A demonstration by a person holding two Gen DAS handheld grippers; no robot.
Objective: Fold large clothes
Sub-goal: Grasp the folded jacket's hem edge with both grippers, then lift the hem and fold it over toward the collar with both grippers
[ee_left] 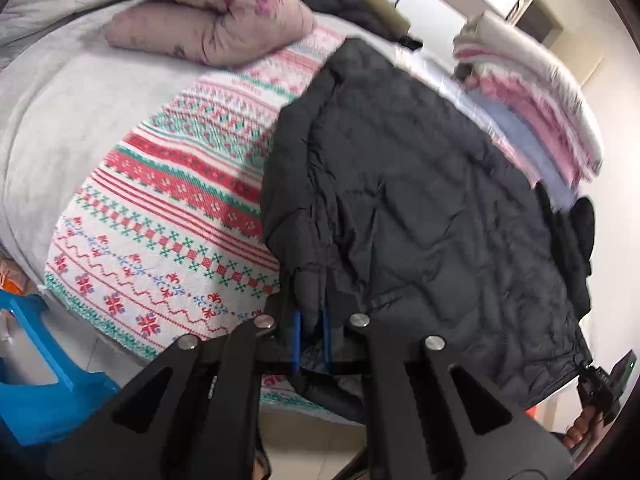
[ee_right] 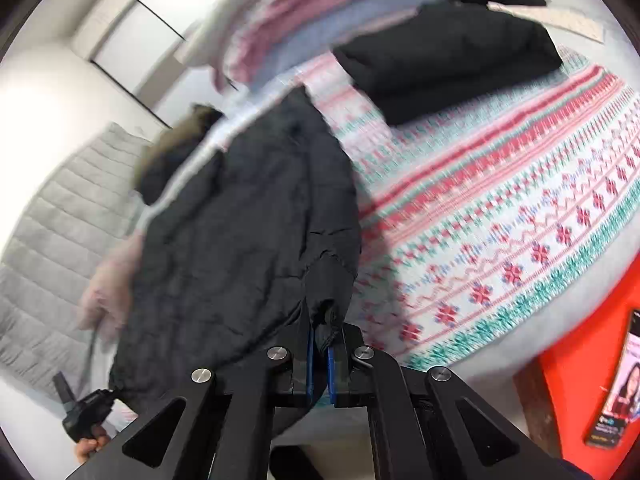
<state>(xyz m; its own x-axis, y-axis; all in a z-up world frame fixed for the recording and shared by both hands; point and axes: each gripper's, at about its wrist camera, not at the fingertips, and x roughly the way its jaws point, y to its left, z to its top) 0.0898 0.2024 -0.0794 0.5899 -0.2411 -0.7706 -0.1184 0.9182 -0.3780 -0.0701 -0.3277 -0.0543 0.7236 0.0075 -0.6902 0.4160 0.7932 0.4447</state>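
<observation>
A black quilted jacket (ee_left: 420, 208) with a fur-trimmed hood (ee_right: 180, 140) lies lengthwise on a red, green and white patterned blanket (ee_left: 160, 208). My left gripper (ee_left: 311, 320) is shut on a fold of the jacket's near edge, the fabric pinched between its blue pads. My right gripper (ee_right: 320, 348) is shut on a gathered black cuff or hem corner of the same jacket (ee_right: 240, 220), which is lifted slightly off the blanket. Each view also shows the opposite gripper at the jacket's other near corner, held by a hand. The right wrist view is blurred by motion.
A folded black garment (ee_right: 452, 60) lies further up the blanket. A stack of folded pink, blue and white clothes (ee_left: 540, 92) stands beyond the jacket. A pink floral quilt (ee_left: 208, 12) lies at the head end. Off the bed are a blue stool (ee_left: 40, 380) and a phone (ee_right: 616, 380) on a red surface.
</observation>
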